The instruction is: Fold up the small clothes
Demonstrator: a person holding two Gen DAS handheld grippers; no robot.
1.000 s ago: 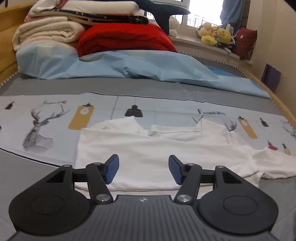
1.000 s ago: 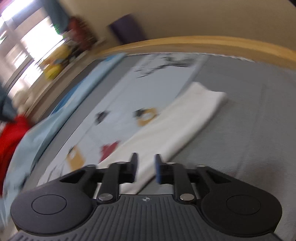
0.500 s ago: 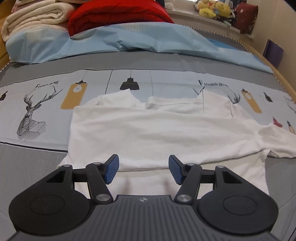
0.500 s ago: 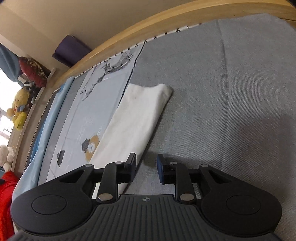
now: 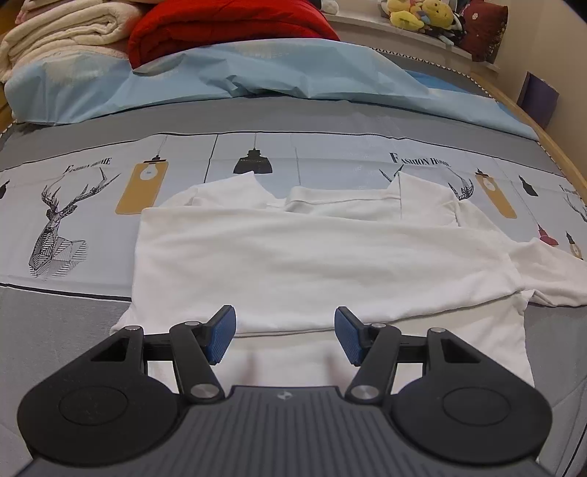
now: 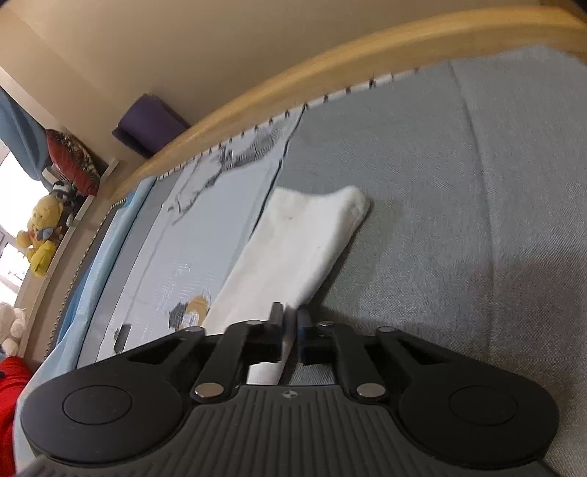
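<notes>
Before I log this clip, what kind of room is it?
Most likely a bedroom: the white shirt lies spread on a bed with a printed bedsheet, folded blankets are stacked at the far end, and stuffed toys sit on a window ledge.

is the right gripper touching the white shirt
Touching. In the right wrist view the right gripper has its jaws nearly shut with a fold of the white shirt pinched between them.

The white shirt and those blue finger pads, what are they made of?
White shirt: looks like soft matte cotton knit, since it drapes and wrinkles. Blue pads on the left gripper: probably rubber, with a fine ribbed, dull surface.
</notes>
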